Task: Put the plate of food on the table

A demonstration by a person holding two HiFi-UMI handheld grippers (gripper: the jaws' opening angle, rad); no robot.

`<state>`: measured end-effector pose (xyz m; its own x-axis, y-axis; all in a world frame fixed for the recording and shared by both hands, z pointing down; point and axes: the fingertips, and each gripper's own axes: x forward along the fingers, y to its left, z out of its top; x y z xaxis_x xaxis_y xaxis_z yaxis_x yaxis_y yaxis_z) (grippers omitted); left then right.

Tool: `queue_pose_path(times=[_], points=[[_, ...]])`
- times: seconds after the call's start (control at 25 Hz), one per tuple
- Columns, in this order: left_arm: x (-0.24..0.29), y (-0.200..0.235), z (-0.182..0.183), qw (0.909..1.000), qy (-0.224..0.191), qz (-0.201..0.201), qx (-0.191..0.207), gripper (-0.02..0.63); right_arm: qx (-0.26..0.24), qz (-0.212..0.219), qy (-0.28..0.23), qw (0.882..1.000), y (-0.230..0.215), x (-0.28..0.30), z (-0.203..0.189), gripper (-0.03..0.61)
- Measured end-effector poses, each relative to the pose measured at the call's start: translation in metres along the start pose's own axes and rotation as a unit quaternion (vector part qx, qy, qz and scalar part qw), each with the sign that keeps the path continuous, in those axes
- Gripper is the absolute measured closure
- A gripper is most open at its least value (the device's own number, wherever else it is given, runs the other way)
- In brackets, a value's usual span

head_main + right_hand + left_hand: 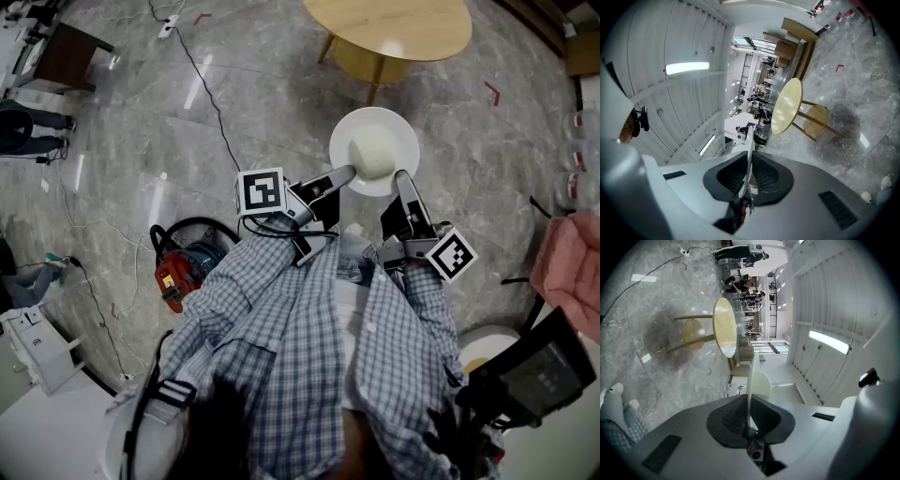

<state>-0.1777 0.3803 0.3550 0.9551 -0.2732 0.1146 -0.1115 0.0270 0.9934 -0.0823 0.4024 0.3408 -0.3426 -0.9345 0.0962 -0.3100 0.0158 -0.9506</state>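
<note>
**A:** How are the tools set?

**B:** The left tool (349, 174) is clamped on the plate (405, 133) at its near-left rim, and the right tool (403, 176) is clamped on its near-right rim. In each gripper view the thin white rim is seen edge-on, pinched between the ribbed pads (731, 416).

**A:** Where is the plate kept?

**B:** It is held level between the two tools, just ahead of the person's checked shirt (281, 347). A pale mound of food (373, 150) is carried in its middle. The plate is borne in the air and rests on no surface.

**A:** What is seen of the room?

**B:** A grey marbled floor (122, 159) is spread below the plate. Beyond the plate, near but apart from it, a round wooden bench (394, 26) is set on slanted legs. A strip of floor is seen between the two.

**A:** What else is placed around?

**B:** Left of the plate and nearer the person, a red machine (178, 272) lies on the floor. Further left of the plate, a black cable (202, 84) is trailed across the floor. Right of the plate, a pink cloth (567, 258) is seen at the frame's edge, and what look like bottles (574, 155) are ranged past it.
</note>
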Motion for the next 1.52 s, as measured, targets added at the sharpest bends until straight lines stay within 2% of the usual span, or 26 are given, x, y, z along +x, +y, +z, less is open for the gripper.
queue_pose_path(times=[0.28, 0.4, 0.56, 0.76, 0.88, 1.0, 1.24, 1.32, 1.52], points=[[-0.001, 0.001, 0.001, 1.0000, -0.006, 0.000, -0.008, 0.594, -0.010, 0.005, 0.008, 1.000, 0.005, 0.004, 0.002, 0.541], [0.003, -0.006, -0.001, 0.9996, -0.008, -0.019, -0.017, 0.594, -0.008, 0.003, 0.006, 1.000, 0.002, 0.002, 0.001, 0.541], [0.000, 0.007, -0.001, 0.9998, -0.004, 0.004, -0.019, 0.594, 0.001, 0.001, 0.005, 1.000, -0.001, 0.002, 0.000, 0.541], [0.006, -0.008, 0.001, 0.9997, -0.008, -0.016, -0.016, 0.594, 0.000, -0.005, 0.006, 1.000, 0.000, 0.003, 0.004, 0.541], [0.005, -0.005, -0.001, 0.9998, -0.008, -0.006, -0.019, 0.594, 0.004, -0.006, 0.007, 1.000, -0.001, 0.001, 0.004, 0.541], [0.006, -0.003, -0.009, 0.9998, -0.011, -0.001, -0.018, 0.594, 0.003, -0.002, 0.011, 1.000, -0.003, -0.006, 0.005, 0.541], [0.014, -0.004, -0.055, 0.9997, -0.023, -0.007, -0.004, 0.594, 0.001, 0.008, 0.019, 1.000, -0.011, -0.050, 0.007, 0.541], [0.009, -0.001, -0.054, 0.9995, -0.027, 0.004, -0.011, 0.594, -0.001, 0.009, 0.024, 1.000, -0.008, -0.048, 0.006, 0.541], [0.005, -0.007, -0.049, 0.9992, -0.035, -0.014, -0.013, 0.594, -0.005, 0.011, 0.029, 1.000, -0.005, -0.041, 0.001, 0.541]])
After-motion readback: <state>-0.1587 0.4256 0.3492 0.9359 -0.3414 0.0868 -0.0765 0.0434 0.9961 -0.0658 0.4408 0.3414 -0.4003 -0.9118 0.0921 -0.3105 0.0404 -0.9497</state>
